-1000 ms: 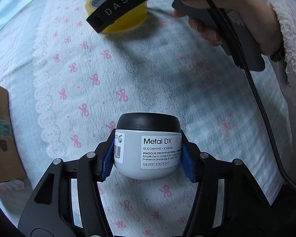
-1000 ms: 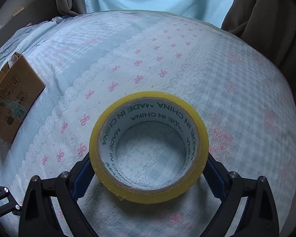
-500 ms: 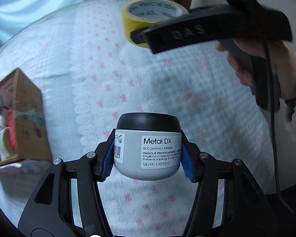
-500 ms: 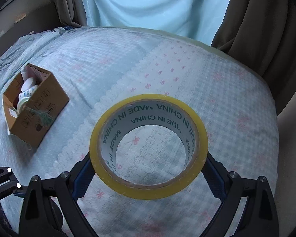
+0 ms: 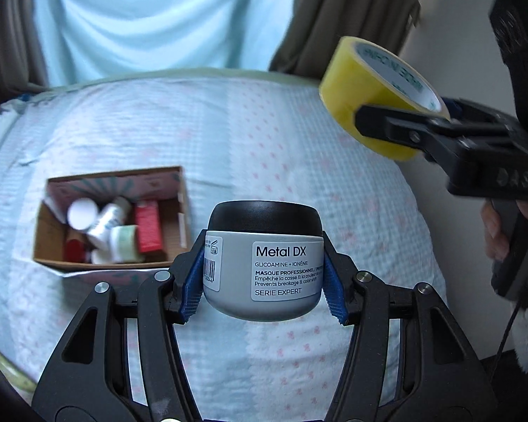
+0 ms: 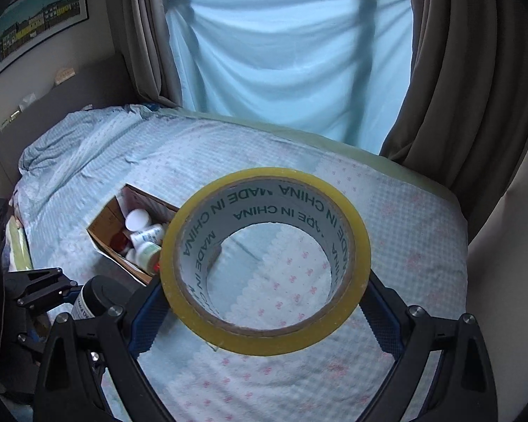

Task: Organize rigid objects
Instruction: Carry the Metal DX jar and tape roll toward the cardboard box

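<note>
bed [image 5: 264, 133] under everything | cardboard box [image 5: 179, 211] at 9 o'clock, nearly full | right gripper [image 6: 264, 302] clamped on tape roll [image 6: 264, 337] | left gripper [image 5: 262, 281] clamped on jar [image 5: 264, 270] | drop jar first, aim for the free corner

Two grippers held above a bed, a box lying to their left.

The cardboard box [image 5: 111, 218] sits on the bed [image 5: 271, 147] with bottles [image 5: 105, 225] inside it. The left gripper [image 5: 262, 277] holds a jar [image 5: 264, 263] upright, in front and right of the box. The right gripper [image 6: 264, 302], further right, holds a tape roll [image 6: 264, 260] above the bed. Curtains [image 6: 292, 52] hang behind the bed.
</note>
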Tool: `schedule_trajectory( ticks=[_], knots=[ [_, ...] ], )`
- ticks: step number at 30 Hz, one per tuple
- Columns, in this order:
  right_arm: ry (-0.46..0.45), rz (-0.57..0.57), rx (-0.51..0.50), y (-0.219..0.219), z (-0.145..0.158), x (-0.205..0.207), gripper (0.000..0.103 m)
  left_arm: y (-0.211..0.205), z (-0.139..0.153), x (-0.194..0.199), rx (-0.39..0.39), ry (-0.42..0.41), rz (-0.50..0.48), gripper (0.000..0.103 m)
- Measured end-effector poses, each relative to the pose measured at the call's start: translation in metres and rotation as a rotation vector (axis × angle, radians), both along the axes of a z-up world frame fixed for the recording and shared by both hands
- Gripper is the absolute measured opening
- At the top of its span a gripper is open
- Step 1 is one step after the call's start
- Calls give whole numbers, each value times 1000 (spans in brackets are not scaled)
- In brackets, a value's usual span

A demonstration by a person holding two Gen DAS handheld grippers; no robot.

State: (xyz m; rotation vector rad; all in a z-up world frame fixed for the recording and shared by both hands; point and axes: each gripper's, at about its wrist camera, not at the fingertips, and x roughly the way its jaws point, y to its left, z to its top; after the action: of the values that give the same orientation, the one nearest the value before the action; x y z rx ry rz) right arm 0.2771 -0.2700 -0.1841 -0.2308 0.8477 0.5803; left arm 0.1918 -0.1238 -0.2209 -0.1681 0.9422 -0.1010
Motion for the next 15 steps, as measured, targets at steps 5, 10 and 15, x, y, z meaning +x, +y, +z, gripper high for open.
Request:
schedule_trajectory(
  ticks=[5, 10, 15],
  knots=[
    [-16, -5, 28, 44, 37, -22, 96, 58, 34, -13, -2, -29, 58, 53],
    [15, -39, 64, 95, 50, -31, 96, 124, 52, -13, -2, -42, 70, 53],
    [60, -114, 78, 151, 44, -33, 96, 190, 51, -3, -8, -27, 30, 53]
  ],
)
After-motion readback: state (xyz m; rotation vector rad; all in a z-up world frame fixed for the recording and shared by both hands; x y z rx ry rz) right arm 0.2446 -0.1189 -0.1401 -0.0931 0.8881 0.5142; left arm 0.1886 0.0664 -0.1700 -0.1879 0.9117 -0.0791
